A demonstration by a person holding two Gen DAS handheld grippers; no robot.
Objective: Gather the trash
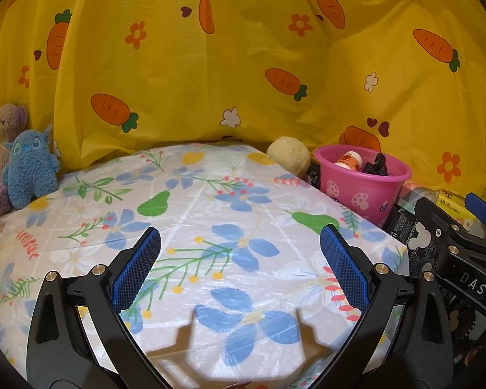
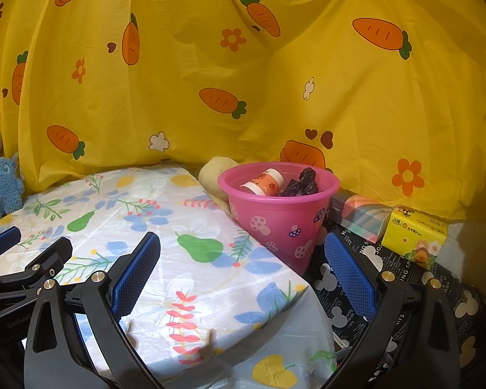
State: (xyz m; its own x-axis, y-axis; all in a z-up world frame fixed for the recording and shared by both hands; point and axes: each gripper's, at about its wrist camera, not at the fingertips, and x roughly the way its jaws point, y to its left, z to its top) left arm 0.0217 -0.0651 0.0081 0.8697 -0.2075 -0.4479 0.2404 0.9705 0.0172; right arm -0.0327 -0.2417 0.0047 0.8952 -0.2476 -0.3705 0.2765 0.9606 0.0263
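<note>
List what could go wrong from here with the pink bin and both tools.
1. The pink plastic bin with mushroom prints stands right beside the floral-covered table's edge; a nudge from the open right tool could tip it.
2. The small orange-and-white cup and the dark crumpled scrap lie near the rim and could spill.
3. The open left tool is close to the right one; they might collide.

A tabletop (image 1: 210,194) covered with a floral plastic sheet is backed by a yellow carrot-print curtain (image 1: 243,64). At its far left corner a blue plush toy (image 1: 27,168) is propped against a purple teddy bear (image 1: 0,142). Off its right edge, a yellow tissue pack (image 2: 414,236) is laid beside a striped box (image 2: 363,217) on black printed cloth (image 2: 388,278).
</note>
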